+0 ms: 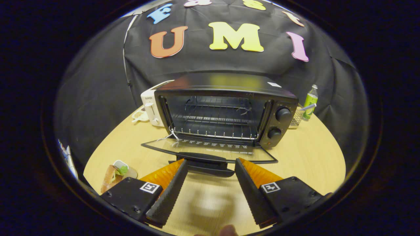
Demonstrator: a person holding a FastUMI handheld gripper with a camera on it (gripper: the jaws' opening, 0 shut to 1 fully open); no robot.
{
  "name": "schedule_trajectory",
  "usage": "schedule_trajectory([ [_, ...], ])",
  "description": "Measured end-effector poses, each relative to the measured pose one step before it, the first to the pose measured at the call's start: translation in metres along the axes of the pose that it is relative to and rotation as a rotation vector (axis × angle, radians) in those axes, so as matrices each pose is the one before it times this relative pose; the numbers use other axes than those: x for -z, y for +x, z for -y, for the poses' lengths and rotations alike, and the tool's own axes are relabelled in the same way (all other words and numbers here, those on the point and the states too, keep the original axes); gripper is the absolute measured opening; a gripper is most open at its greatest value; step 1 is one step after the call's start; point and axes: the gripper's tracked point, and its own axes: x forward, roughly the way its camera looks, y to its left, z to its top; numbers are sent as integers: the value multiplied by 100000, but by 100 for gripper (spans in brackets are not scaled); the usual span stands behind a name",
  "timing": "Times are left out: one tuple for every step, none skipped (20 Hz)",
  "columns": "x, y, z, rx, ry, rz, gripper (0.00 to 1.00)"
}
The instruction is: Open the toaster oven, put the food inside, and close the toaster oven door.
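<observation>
Black toaster oven [226, 108] standing on a light wooden table [305, 157], set well back from the fingers and facing them. Glass door [210, 150] dropped fully open and lying about flat, its dark handle [205, 164] at the near edge. Inside, a wire rack [213, 121] spanning the cavity, with nothing on it. Two round knobs [279, 123] stacked on the right-hand panel, a small red light below them. Gripper [211, 164] spread wide with nothing held, the fingertips reaching just to the door handle, one tip at each side of its middle stretch; whether touching or just short of it, cannot tell. A thin white string [170, 135] tied at the left front corner of the rack. Food, a sandwich [113, 177] with green leaf showing, lying on the table left of the left finger, just beside a small white container [126, 167], well apart from the oven. White pop-up toaster [151, 106] behind the oven's left side, a small dish [139, 115] by its base. To the right of the oven, a wire basket [297, 117] and a green-labelled bottle [310, 101] against the black cloth wall. Fingertip [228, 231] of a person's hand at the near edge, between the two fingers.
</observation>
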Motion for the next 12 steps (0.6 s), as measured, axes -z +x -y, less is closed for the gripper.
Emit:
schedule_trajectory([
  [490, 73, -53, -231, 457, -1367, 97],
  [655, 174, -3, -266, 293, -1427, 97],
  [533, 215, 38, -550, -81, -1649, 97],
  [660, 218, -25, -554, 39, -1617, 97],
  [449, 128, -117, -1006, -324, -1578, 97],
  [306, -186, -178, -1184, -306, -1218, 97],
  [-257, -263, 15, -297, -1013, 418, 97],
  [-259, -368, 3, 54, -1551, 564, 97],
  [-295, -614, -91, -338, -1739, 384, 97],
  [-267, -1052, -192, -974, -878, 1187, 97],
  [-278, -1422, 4, -663, -657, 1428, 97],
  [-481, -1835, -184, -1296, -193, 1252, 97],
])
